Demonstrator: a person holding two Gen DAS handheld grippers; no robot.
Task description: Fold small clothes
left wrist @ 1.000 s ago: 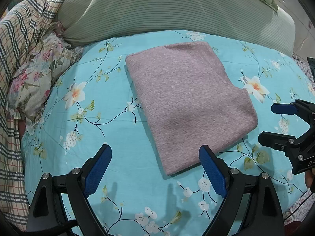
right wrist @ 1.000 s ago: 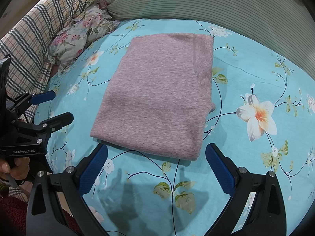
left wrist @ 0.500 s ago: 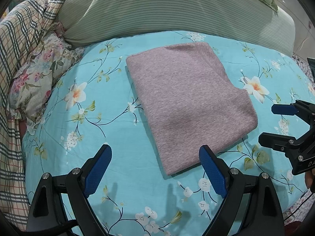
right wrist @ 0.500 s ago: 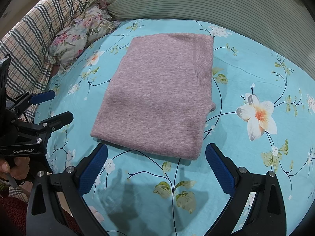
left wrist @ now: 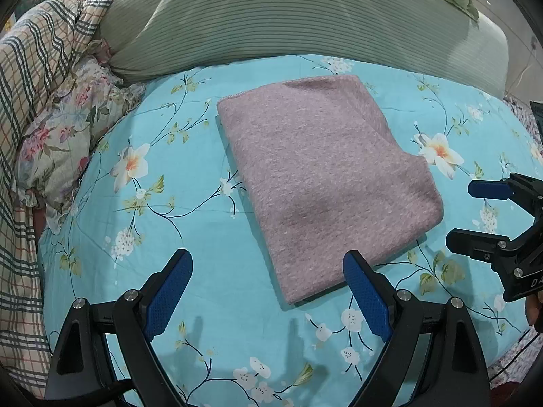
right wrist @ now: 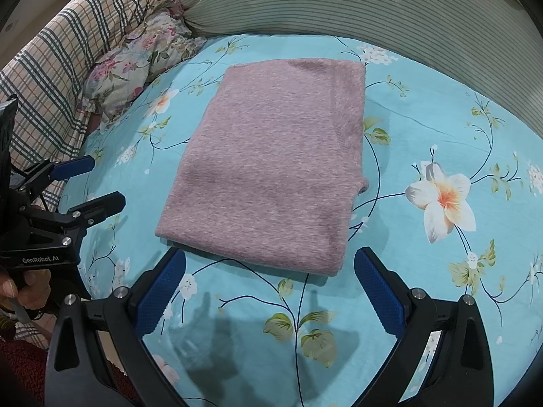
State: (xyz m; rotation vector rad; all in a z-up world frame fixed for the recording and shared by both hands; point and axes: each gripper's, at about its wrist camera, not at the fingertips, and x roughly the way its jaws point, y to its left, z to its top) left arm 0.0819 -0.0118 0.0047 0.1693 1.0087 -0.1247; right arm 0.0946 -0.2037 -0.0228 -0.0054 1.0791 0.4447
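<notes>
A mauve knit garment (left wrist: 325, 176) lies folded into a flat rectangle on the turquoise floral bedsheet (left wrist: 163, 237); it also shows in the right wrist view (right wrist: 275, 173). My left gripper (left wrist: 268, 271) is open and empty, hovering just short of the garment's near corner. My right gripper (right wrist: 269, 271) is open and empty, just short of the garment's near edge. Each gripper shows in the other's view: the right gripper (left wrist: 471, 213) at the right edge, the left gripper (right wrist: 98, 183) at the left edge, both open and off the cloth.
A large green striped pillow (left wrist: 288, 17) lies across the back. A plaid blanket (left wrist: 37, 68) and a floral cushion (left wrist: 64, 135) are bunched at the left. The bed's edge falls away at the near right (left wrist: 509, 366).
</notes>
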